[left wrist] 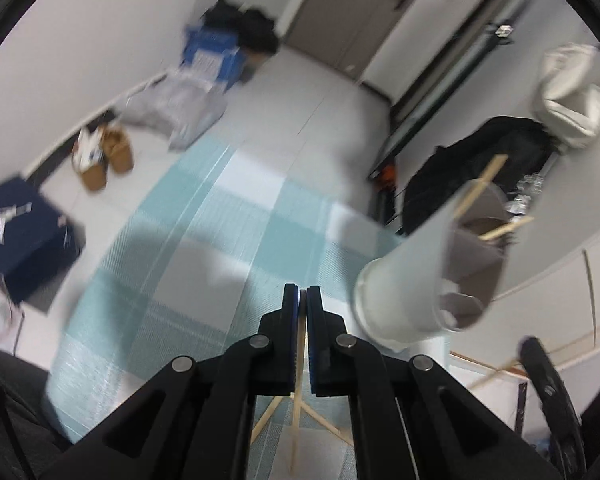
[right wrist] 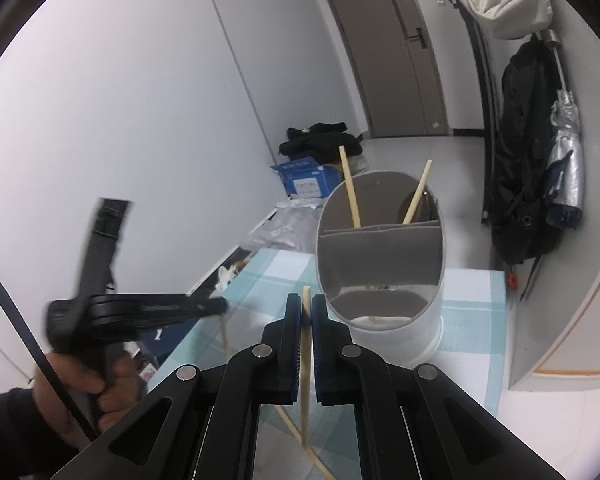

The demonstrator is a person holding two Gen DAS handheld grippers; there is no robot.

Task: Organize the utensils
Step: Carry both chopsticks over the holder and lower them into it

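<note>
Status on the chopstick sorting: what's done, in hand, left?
Done: two chopsticks stand in the white holder. In hand: the right gripper and the left gripper each clamp one chopstick. Left: loose chopsticks remain on the checked cloth.

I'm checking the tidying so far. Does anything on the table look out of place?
Yes. Several chopsticks lie loose and crossed on the checked tablecloth instead of standing in the white utensil holder, where only two stand. Each claw is shut on one.
</note>
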